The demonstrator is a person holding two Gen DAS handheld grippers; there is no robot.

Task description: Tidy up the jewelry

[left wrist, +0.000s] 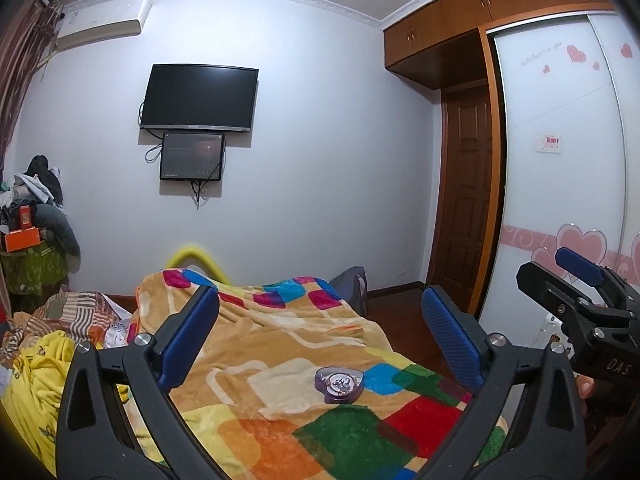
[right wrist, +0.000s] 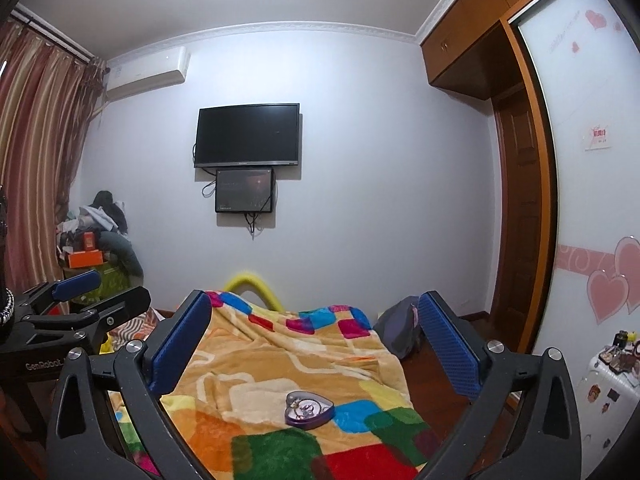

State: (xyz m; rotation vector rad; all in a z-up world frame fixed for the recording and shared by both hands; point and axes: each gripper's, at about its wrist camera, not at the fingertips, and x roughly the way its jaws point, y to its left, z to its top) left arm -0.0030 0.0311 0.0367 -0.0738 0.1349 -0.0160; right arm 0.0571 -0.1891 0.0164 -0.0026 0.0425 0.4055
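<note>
A purple heart-shaped jewelry box [left wrist: 339, 384] with small jewelry pieces in it lies on the colourful blanket [left wrist: 280, 344] of the bed. It also shows in the right wrist view [right wrist: 309, 408]. My left gripper [left wrist: 320, 340] is open and empty, held above and short of the box. My right gripper [right wrist: 316, 344] is open and empty, also above and short of the box. The right gripper shows at the right edge of the left wrist view [left wrist: 560, 276], and the left gripper at the left of the right wrist view [right wrist: 104, 292].
A yellow blanket [left wrist: 40, 376] and striped clothes [left wrist: 72, 312] lie at the bed's left. A grey bag [right wrist: 400, 332] sits on the floor by the bed's far right. A white cabinet with cosmetics [right wrist: 612, 364] stands at right. A wardrobe [left wrist: 560, 160] lines the right wall.
</note>
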